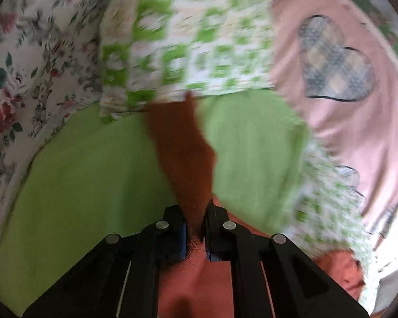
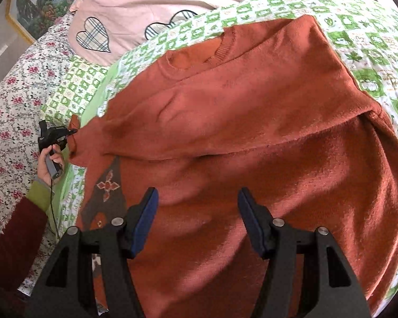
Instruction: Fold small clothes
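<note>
Right wrist view: right tool gapes empty over the unlabelled orange sweater; left tool pinches its sleeve.

Your left camera sits close over the sweater edge, angled down; your right looks down across the same sweater.

Right gripper gapes above orange sweater; left gripper apparently pinches its sleeve.
</note>
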`<state>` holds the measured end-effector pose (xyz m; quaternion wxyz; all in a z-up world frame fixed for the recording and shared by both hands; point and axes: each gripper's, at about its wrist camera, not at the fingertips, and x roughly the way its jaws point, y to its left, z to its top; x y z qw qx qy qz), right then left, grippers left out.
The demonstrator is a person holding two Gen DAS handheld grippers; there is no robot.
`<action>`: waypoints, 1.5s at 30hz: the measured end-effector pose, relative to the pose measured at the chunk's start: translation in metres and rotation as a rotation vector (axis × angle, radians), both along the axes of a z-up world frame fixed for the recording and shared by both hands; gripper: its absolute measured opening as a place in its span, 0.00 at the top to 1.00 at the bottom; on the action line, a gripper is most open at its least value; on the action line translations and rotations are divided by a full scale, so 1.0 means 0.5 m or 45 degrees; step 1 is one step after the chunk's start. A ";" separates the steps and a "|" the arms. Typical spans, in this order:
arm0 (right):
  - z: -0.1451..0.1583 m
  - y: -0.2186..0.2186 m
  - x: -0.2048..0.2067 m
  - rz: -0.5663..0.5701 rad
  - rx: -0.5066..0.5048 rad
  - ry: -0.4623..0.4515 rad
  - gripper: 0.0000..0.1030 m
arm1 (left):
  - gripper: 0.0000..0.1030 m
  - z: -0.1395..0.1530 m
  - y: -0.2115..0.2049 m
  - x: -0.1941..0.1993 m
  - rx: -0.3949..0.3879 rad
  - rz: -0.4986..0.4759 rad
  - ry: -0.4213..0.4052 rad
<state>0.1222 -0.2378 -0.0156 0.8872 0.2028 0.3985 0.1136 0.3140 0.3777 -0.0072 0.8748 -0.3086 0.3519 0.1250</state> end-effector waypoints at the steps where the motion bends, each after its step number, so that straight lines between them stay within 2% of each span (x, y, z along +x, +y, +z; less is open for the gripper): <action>1: 0.001 0.002 -0.001 0.002 0.003 -0.007 0.39 | 0.93 0.014 -0.024 -0.010 0.000 -0.028 -0.031; 7: 0.009 -0.012 -0.015 -0.024 0.056 -0.045 0.39 | 0.93 0.107 -0.267 -0.056 0.052 -0.285 -0.213; 10: 0.019 -0.034 -0.038 -0.056 0.074 -0.069 0.39 | 0.93 0.127 -0.412 -0.065 0.040 -0.426 -0.277; 11: 0.023 -0.042 -0.044 -0.068 0.075 -0.075 0.39 | 0.93 0.132 -0.477 -0.067 0.062 -0.479 -0.292; 13: 0.029 -0.063 -0.062 -0.098 0.083 -0.092 0.39 | 0.92 0.136 -0.553 -0.070 0.101 -0.554 -0.306; 18: 0.036 -0.113 -0.100 -0.171 0.104 -0.117 0.39 | 0.92 0.097 -0.777 -0.046 0.184 -0.764 -0.273; 21: 0.032 -0.137 -0.115 -0.207 0.119 -0.121 0.39 | 0.92 0.044 -0.877 -0.026 0.252 -0.843 -0.207; 25: 0.023 -0.157 -0.126 -0.241 0.142 -0.116 0.39 | 0.91 -0.036 -0.968 -0.011 0.334 -0.930 -0.106; 28: 0.021 -0.167 -0.124 -0.251 0.154 -0.115 0.39 | 0.83 -0.082 -1.001 -0.008 0.386 -0.977 -0.043; 29: 0.021 -0.168 -0.123 -0.253 0.156 -0.115 0.39 | 0.76 -0.091 -1.008 -0.012 0.404 -0.997 -0.034; 31: 0.023 -0.168 -0.119 -0.253 0.158 -0.119 0.39 | 0.62 -0.088 -1.009 -0.021 0.401 -1.026 -0.044; 32: 0.026 -0.167 -0.116 -0.251 0.157 -0.121 0.39 | 0.44 -0.081 -1.005 -0.029 0.402 -1.038 -0.045; 33: 0.028 -0.165 -0.113 -0.250 0.156 -0.125 0.39 | 0.35 -0.074 -0.998 -0.041 0.414 -1.040 -0.051; 36: 0.041 -0.154 -0.093 -0.231 0.151 -0.140 0.39 | 0.29 -0.048 -0.963 -0.083 0.423 -1.057 -0.081; 40: 0.057 -0.128 -0.037 -0.166 0.137 -0.151 0.39 | 0.25 -0.026 -0.875 -0.151 0.411 -1.020 -0.075; 43: 0.066 -0.111 0.014 -0.114 0.123 -0.163 0.39 | 0.25 -0.024 -0.790 -0.199 0.438 -0.928 -0.055; 45: 0.068 -0.103 0.049 -0.089 0.124 -0.165 0.39 | 0.25 -0.030 -0.722 -0.226 0.458 -0.823 -0.029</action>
